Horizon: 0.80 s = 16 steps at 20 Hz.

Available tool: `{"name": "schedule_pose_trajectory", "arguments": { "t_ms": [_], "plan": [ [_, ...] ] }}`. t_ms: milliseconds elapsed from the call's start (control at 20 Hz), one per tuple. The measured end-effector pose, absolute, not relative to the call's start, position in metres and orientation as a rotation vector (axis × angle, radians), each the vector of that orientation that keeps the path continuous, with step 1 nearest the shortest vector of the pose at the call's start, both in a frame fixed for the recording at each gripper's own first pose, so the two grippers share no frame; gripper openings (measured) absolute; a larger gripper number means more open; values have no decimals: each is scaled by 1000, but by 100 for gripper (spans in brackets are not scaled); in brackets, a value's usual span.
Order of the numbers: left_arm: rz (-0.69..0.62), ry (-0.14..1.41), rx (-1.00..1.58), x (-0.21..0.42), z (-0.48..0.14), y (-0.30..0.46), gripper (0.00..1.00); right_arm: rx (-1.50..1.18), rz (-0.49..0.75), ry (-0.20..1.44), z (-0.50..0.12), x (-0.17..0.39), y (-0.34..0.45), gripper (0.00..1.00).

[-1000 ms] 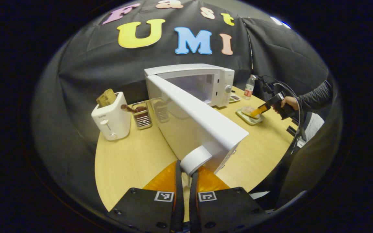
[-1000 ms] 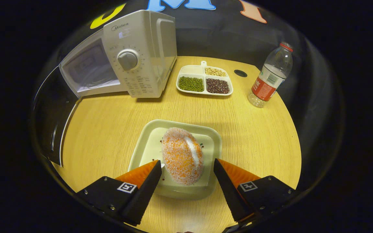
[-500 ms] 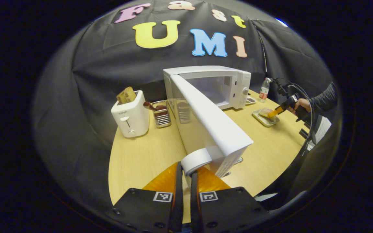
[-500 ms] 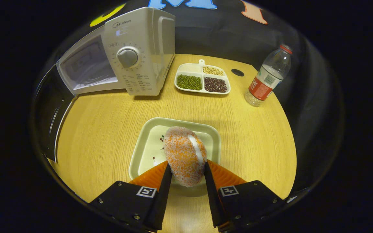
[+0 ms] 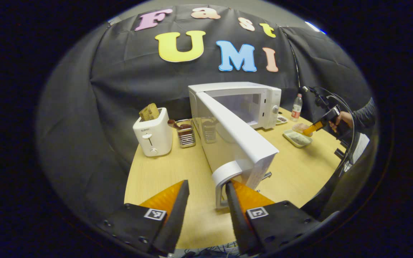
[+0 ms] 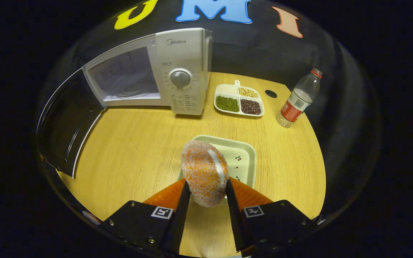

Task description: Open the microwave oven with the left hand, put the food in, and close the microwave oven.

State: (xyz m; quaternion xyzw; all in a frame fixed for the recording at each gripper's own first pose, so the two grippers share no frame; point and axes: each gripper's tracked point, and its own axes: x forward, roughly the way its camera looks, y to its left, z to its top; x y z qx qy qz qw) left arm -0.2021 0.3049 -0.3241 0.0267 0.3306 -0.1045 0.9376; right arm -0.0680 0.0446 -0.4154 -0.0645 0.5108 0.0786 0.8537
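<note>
The white microwave (image 5: 242,104) (image 6: 177,71) stands at the back of the table with its door (image 5: 238,139) (image 6: 66,122) swung wide open. My left gripper (image 5: 206,200) is open just in front of the door's white handle (image 5: 228,175), which lies by its right finger. My right gripper (image 6: 204,200) is shut on the orange crumbed food (image 6: 204,172), held lifted above the pale square plate (image 6: 240,157). In the left gripper view the right gripper (image 5: 312,129) carries the food (image 5: 299,128) over the plate (image 5: 297,138), with a hand behind it.
A white toaster (image 5: 152,130) with bread and a wire rack (image 5: 186,133) stand left of the microwave. A divided dish of beans (image 6: 238,102) and a water bottle (image 6: 298,98) sit to the microwave's right. Bare table (image 6: 138,143) lies in front of the cavity.
The left gripper let go of the door handle and opened, backing off a little. The right gripper shut on the food and lifted it off the plate.
</note>
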Motion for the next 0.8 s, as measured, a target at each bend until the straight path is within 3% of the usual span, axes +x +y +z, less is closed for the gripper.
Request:
{"name": "schedule_pose_trajectory", "arguments": {
  "t_ms": [100,650,800],
  "plan": [
    [-193,631,26,-207,-310,305,100,-146,192,1052,-405,-70,59,56],
    [-17,195,-78,-185,-101,270,99,-303,383,790,-337,-33,146,57],
    [5,113,-95,-180,-59,251,94,-329,433,691,-322,-17,168,56]
  ]
}}
